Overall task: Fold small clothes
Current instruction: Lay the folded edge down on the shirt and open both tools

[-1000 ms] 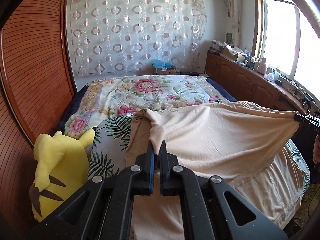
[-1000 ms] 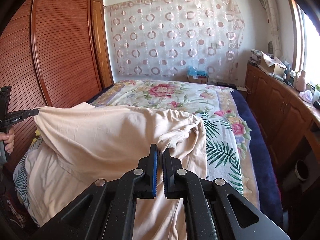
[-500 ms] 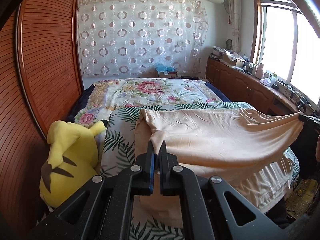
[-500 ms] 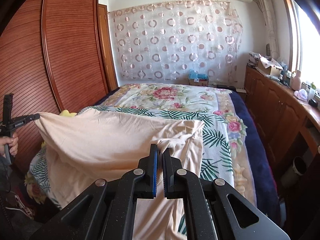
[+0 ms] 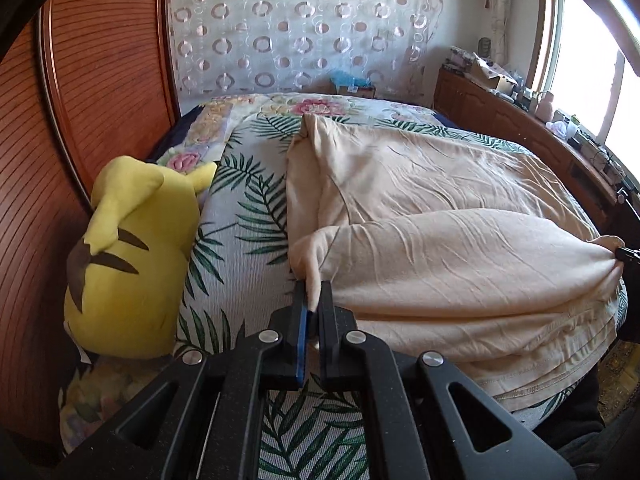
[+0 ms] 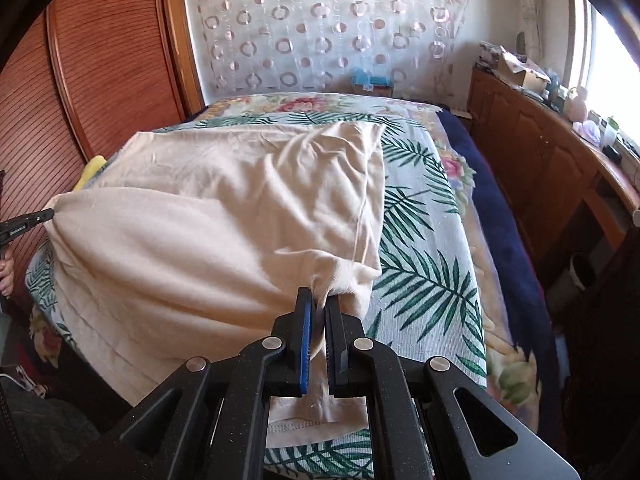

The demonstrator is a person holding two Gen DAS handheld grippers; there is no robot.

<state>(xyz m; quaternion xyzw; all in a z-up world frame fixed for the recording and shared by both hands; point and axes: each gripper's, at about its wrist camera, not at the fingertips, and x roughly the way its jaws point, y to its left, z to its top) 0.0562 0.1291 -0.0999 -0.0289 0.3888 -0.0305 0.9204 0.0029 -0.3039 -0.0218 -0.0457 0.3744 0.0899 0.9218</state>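
Observation:
A cream garment (image 5: 432, 216) lies spread on the palm-leaf bedspread (image 5: 244, 216), its near part folded over the far part. My left gripper (image 5: 313, 296) is shut on the garment's near left corner, low over the bed. My right gripper (image 6: 319, 300) is shut on the near right corner of the same garment (image 6: 224, 216). The right gripper's tip shows at the right edge of the left wrist view (image 5: 626, 253). The left gripper's tip shows at the left edge of the right wrist view (image 6: 30, 220).
A yellow plush toy (image 5: 132, 256) lies on the bed's left side against the wooden wardrobe doors (image 5: 100, 80). A wooden cabinet (image 6: 532, 148) with clutter runs under the window at the right. A patterned curtain (image 6: 320, 28) hangs at the far end.
Both grippers have come down and toward me with the garment's corners. The raised cloth has dropped onto the bed and now lies folded over itself.

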